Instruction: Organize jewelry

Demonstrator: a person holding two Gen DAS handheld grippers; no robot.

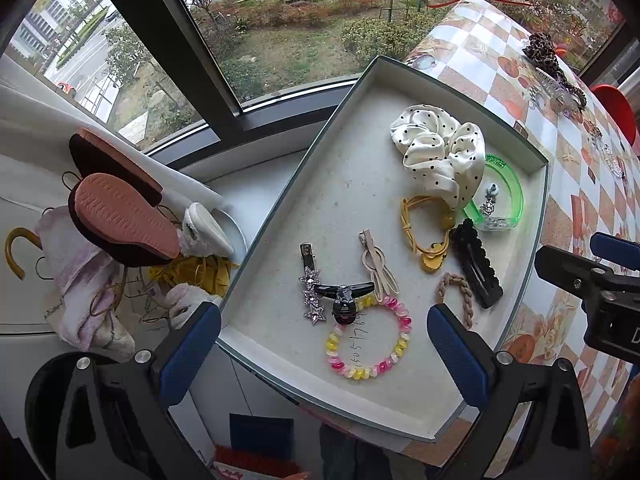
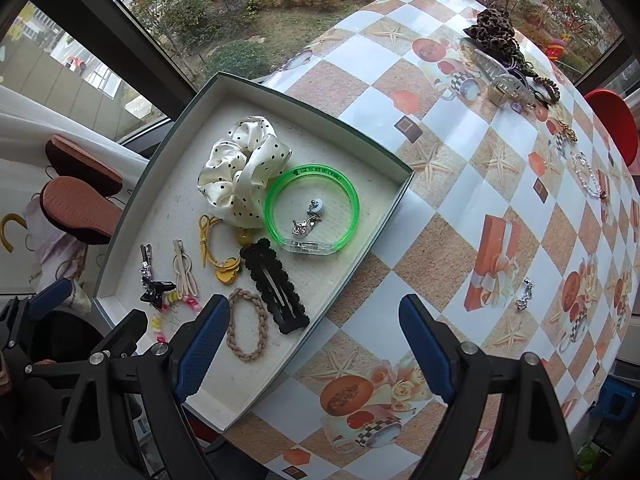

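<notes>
A shallow white box on the checkered table holds a polka-dot scrunchie, a green bangle with a silver earring inside it, a black snap clip, a braided tie, a yellow tie, a pink-yellow coil tie and several clips. My left gripper is open and empty over the box's near end. My right gripper is open and empty over the box's near right corner. A small silver piece lies loose on the table.
At the table's far right lie a leopard scrunchie, a clear claw clip, a coil tie and a bead bracelet. Left of the box, off the table, are slippers, cloth and an umbrella handle. A window is behind.
</notes>
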